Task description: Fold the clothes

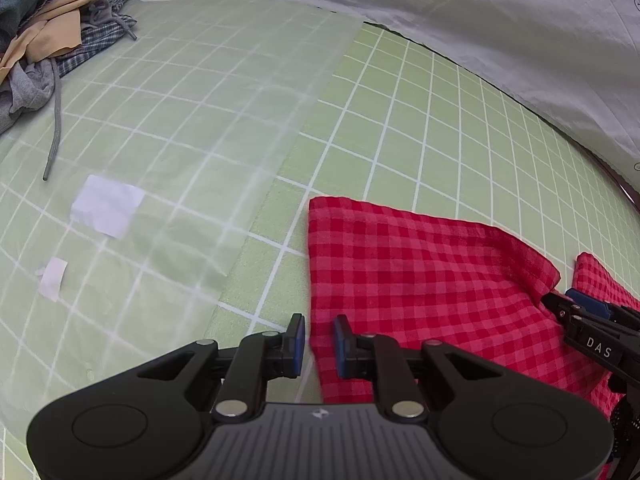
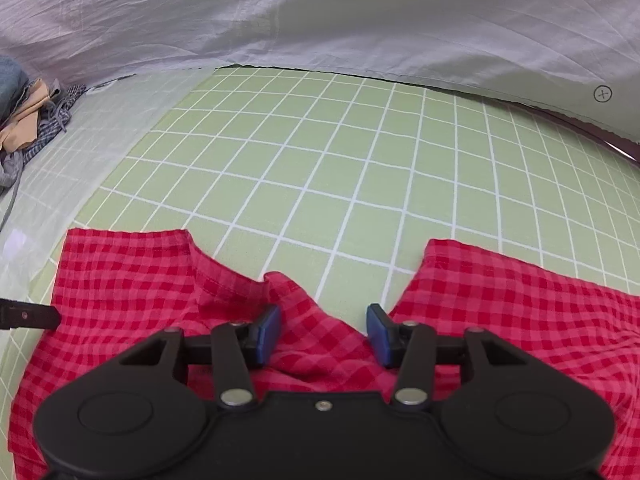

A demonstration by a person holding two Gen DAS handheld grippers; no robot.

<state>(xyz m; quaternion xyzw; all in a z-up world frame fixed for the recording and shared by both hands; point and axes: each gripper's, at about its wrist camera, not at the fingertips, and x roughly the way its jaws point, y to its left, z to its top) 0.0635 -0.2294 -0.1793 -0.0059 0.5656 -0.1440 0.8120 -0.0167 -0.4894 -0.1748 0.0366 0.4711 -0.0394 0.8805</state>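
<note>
A white sheet (image 2: 320,28) with small printed figures drapes across the back, from 9 to 3 o'clock in both views; below it a green gridded mat (image 2: 320,168) covers the work surface, its left part lying under a pale translucent film (image 1: 168,128).

Red gingham shorts (image 2: 500,312) lie flat on the mat at 6 o'clock in the right wrist view, the two legs pointing toward 12 with a gap of bare mat between them and the crotch bunched into a fold near the centre; in the left wrist view the same shorts (image 1: 420,280) fill the area from 3 to 5 o'clock.

A pile of clothes (image 1: 44,32), grey, tan, blue and plaid, sits at 10 o'clock on the film, well apart from the shorts; a grey drawstring (image 1: 56,120) trails from it toward 8.

The right gripper (image 2: 323,334) is spread wide, its blue pads (image 2: 269,330) straddling the bunched fold with nothing clamped; the left gripper (image 1: 319,346) is parted by a narrow gap at the shorts' left edge, and whether cloth sits between its pads cannot be told.

Two white paper scraps (image 1: 108,206) lie on the film at 8 o'clock.
</note>
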